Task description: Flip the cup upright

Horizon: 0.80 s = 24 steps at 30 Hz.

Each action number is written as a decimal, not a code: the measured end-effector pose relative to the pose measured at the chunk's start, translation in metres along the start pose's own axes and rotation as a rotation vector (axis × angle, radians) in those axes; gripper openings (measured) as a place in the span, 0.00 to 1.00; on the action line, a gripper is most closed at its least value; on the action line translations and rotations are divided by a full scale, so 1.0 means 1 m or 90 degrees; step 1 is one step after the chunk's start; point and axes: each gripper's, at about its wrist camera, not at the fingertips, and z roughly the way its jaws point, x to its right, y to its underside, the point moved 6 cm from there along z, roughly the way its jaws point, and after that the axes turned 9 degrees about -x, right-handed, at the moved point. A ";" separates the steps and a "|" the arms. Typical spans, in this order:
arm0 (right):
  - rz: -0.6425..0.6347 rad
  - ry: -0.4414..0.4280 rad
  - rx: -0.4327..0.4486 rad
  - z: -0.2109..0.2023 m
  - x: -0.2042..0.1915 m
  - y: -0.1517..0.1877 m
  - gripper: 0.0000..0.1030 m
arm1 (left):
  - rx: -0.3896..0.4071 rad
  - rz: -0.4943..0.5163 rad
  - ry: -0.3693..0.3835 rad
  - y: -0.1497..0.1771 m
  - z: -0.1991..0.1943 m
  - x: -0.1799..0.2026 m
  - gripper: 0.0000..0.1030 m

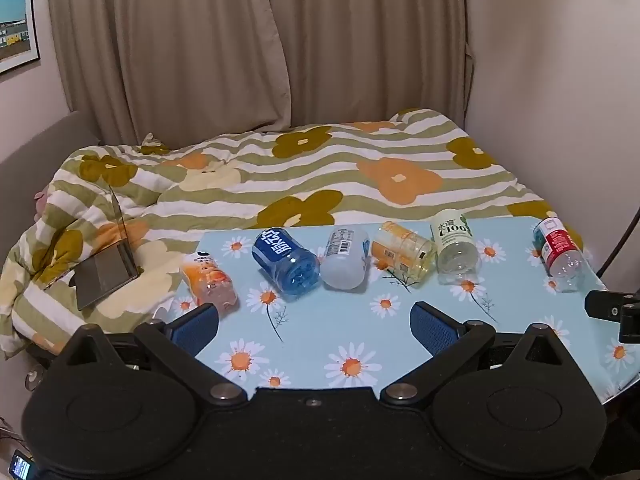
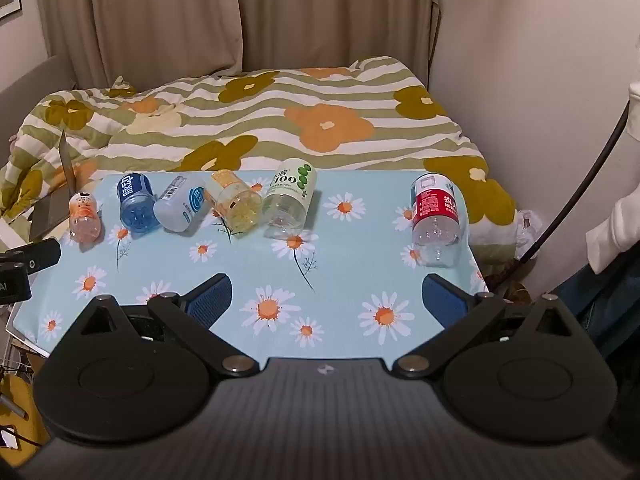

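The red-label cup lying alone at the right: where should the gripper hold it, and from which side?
Grip the red-label cup across its labelled middle, coming from the near side with the open right gripper. It lies with its clear base toward the camera and stands apart from the others.

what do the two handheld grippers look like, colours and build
Both match: the left gripper and right gripper have matte black linkage arms with silver pivot bolts, round black discs at the base, and blue textured pads on the fingers. A white sleeve shows at the right.
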 end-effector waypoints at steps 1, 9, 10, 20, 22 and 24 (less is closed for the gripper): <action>0.000 -0.001 0.001 0.000 0.000 0.000 1.00 | 0.000 0.001 -0.003 0.000 0.000 0.001 1.00; -0.002 0.004 -0.002 0.000 0.001 0.000 1.00 | 0.011 -0.010 0.015 -0.001 -0.006 0.001 1.00; -0.002 0.004 -0.002 0.000 0.002 0.000 1.00 | 0.011 -0.008 0.013 -0.001 -0.006 0.001 1.00; 0.000 0.005 -0.001 -0.001 0.007 0.003 1.00 | 0.009 -0.006 0.015 0.000 -0.004 0.003 1.00; 0.000 0.004 -0.001 -0.001 0.006 0.003 1.00 | 0.009 -0.004 0.016 -0.001 -0.004 0.004 1.00; 0.000 0.004 -0.002 -0.001 0.006 0.003 1.00 | 0.010 -0.002 0.016 0.000 -0.003 0.005 1.00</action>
